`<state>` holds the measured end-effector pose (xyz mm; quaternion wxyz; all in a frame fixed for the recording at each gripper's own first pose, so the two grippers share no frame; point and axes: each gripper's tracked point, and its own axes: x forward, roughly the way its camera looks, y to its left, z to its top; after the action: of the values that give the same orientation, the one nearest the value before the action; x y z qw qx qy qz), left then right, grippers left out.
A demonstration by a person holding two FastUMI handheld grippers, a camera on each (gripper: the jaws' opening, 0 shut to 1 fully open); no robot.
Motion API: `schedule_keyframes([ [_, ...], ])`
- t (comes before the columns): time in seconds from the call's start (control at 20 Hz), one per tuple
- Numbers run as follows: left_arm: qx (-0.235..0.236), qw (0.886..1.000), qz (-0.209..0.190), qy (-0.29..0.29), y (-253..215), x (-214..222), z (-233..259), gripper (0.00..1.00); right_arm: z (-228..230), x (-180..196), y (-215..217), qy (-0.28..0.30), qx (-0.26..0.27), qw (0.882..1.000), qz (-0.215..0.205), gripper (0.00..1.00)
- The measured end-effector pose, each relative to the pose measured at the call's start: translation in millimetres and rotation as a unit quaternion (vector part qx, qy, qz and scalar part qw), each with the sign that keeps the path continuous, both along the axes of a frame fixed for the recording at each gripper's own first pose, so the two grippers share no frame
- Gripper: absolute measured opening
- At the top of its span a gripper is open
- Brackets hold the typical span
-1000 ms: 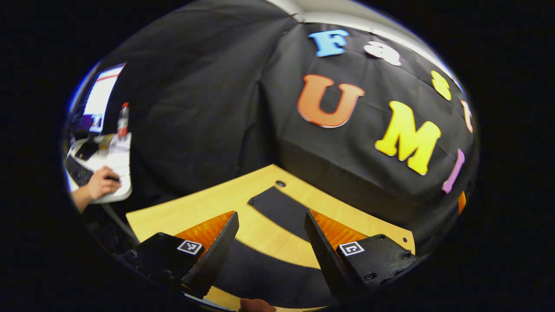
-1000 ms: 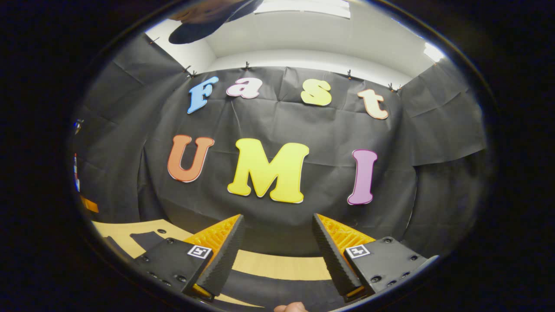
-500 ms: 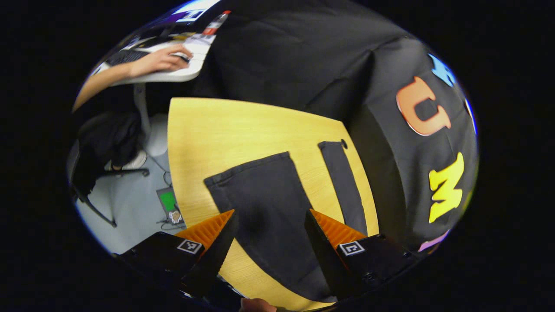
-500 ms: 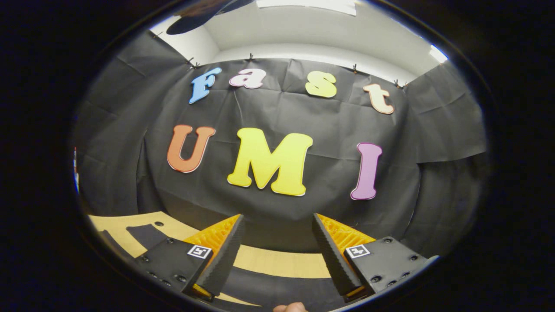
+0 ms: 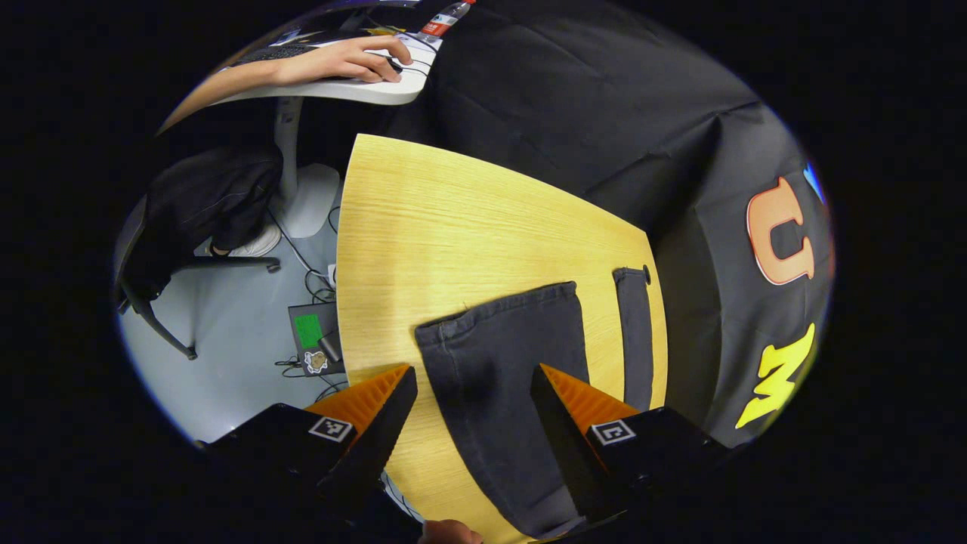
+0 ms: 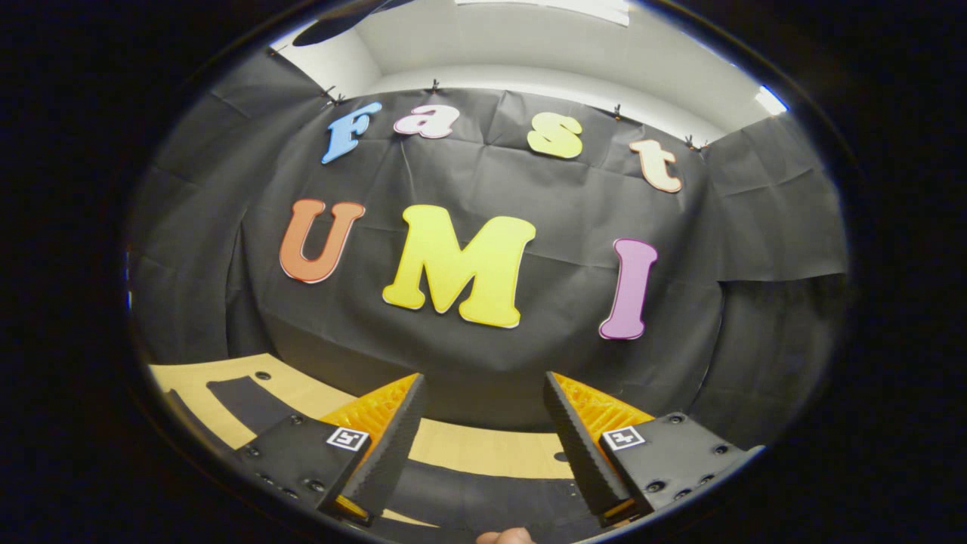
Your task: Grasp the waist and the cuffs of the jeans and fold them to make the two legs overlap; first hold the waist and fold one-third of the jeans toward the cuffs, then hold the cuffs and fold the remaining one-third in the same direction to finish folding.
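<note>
Booth: black cloth wall (image 6: pixel 483 355) behind a pale wooden table (image 5: pixel 453 234); white ceiling above the cloth in the right gripper view.
Table: light wood grain, small round hole (image 5: pixel 647 269) near its far edge beside the cloth.
Jeans: dark jeans (image 5: pixel 506 363) spread flat on the table, two legs lying apart with bare wood between them; wide leg with a stitched hem in the middle of the left gripper view, narrow strip of the other leg (image 5: pixel 636 332) close to the table's far edge.
Jeans, right gripper view: dark strips (image 6: pixel 242 397) across the table, low in the picture, partly behind the fingers.
Left gripper (image 5: pixel 472 438): held above the wide leg, fingers spread wide, gripping nothing; denim showing between them.
Right gripper (image 6: pixel 482 453): pointed at the cloth wall, fingers spread wide, gripping nothing.
Beyond the table: white desk (image 5: pixel 355 89) with a hand (image 5: pixel 355 60) resting on it, bottle (image 5: pixel 442 19) at its end, dark chair (image 5: pixel 204 204) on a grey floor (image 5: pixel 227 363), cables and a small box (image 5: pixel 311 332).
</note>
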<state>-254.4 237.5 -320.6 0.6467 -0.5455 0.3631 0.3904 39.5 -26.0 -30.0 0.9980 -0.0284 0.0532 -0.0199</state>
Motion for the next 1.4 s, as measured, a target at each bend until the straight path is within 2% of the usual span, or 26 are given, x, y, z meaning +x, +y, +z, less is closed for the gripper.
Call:
schedule_keyframes([
  [0.15, 0.011, 1.000, -0.022, -0.007, 4, 10, -4, 0.96, -3, 0, -2, 0.006, 0.000, 1.000, -0.005, 0.94],
  [0.2, 0.016, 0.999, -0.029, -0.010, 5, 14, -5, 1.00, -5, 0, -4, 0.007, 0.001, 1.000, -0.008, 0.94],
  [0.25, 0.022, 0.999, -0.035, -0.014, 5, 20, -7, 0.96, -4, 0, -6, 0.008, 0.001, 1.000, -0.010, 0.94],
  [0.35, 0.026, 0.998, -0.048, -0.015, 5, 22, -9, 0.95, -4, 1, -8, 0.008, 0.000, 1.000, -0.015, 0.94],
  [0.4, 0.024, 0.998, -0.056, -0.009, 5, 20, -11, 1.00, -5, 1, -9, 0.008, -0.001, 1.000, -0.016, 0.94],
  [0.45, 0.022, 0.998, -0.059, -0.003, 5, 18, -13, 0.93, -4, 1, -11, 0.007, -0.002, 1.000, -0.018, 0.96],
  [0.55, 0.006, 0.999, -0.045, 0.003, 8, 15, -20, 0.72, -5, 2, -13, 0.009, -0.002, 1.000, -0.020, 0.96],
  [0.6, -0.010, 0.999, -0.034, 0.001, 6, 16, -22, 0.58, -5, 1, -14, 0.009, -0.003, 1.000, -0.021, 0.95],
  [0.65, -0.023, 0.999, -0.024, -0.007, 5, 20, -23, 0.36, -5, 2, -15, 0.009, -0.003, 1.000, -0.022, 0.95],
  [0.8, -0.028, 0.999, -0.013, -0.023, 7, 22, -28, 0.07, -8, 1, -23, 0.012, -0.001, 1.000, -0.029, 0.96],
  [1.05, -0.014, 0.999, -0.028, -0.015, 7, 25, -25, 0.03, -9, 1, -46, 0.016, 0.005, 0.999, -0.047, 0.94],
  [1.4, 0.045, 0.996, -0.072, -0.035, 3, 56, 11, 0.03, -7, -13, -96, 0.010, 0.004, 0.997, -0.070, 0.96],
])
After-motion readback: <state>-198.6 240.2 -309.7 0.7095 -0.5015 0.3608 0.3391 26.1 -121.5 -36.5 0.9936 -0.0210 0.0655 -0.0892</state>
